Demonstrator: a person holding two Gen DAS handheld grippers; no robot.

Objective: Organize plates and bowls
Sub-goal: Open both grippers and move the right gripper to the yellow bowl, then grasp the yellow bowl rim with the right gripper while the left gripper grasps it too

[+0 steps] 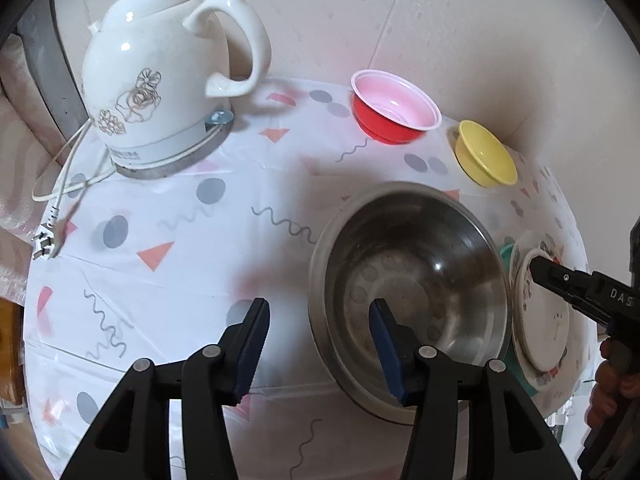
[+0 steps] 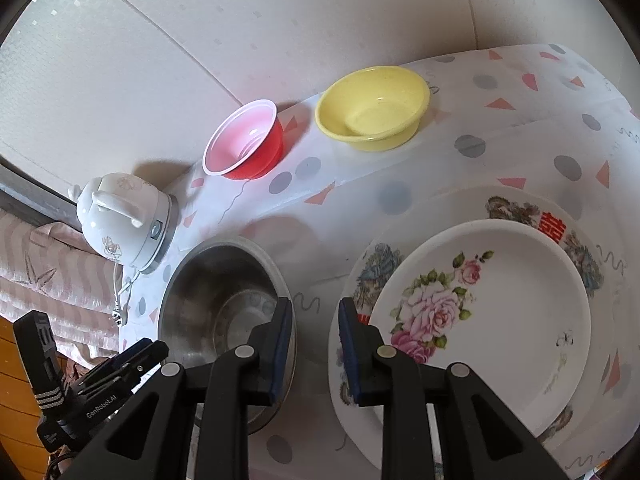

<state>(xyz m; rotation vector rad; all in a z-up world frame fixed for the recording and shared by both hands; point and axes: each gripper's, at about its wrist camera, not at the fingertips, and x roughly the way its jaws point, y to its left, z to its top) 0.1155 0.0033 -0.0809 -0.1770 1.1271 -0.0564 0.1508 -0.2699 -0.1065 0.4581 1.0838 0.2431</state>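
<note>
Nearest in the left wrist view, the left gripper (image 1: 320,320) stands with its jaws apart and nothing between them, one finger over the patterned tablecloth (image 1: 168,216) and the other over the hollow of the steel bowl (image 1: 408,292), whose near rim passes under the gap. In the right wrist view the same tool reads "GenRobot.AI" on its body, low at the left beside the table's edge. The right gripper (image 2: 316,320) holds its jaws narrow and empty, above the strip of cloth between the steel bowl and the stacked plates; seen from the left camera its side shows the letters "DAS". Just right of its fingers lies the rose plate (image 2: 492,320), resting on a larger decorated plate (image 2: 560,220) that bears a red double-happiness character. That stack lies just beside the steel bowl near the front edge. Beyond them the cloth is open. Farther back, by the wall, stand the red bowl (image 1: 394,106) and the yellow bowl (image 1: 486,152), apart from each other, and at the far left the white kettle (image 1: 160,72) on its base, its cord (image 1: 60,184) trailing toward the table's edge.
</note>
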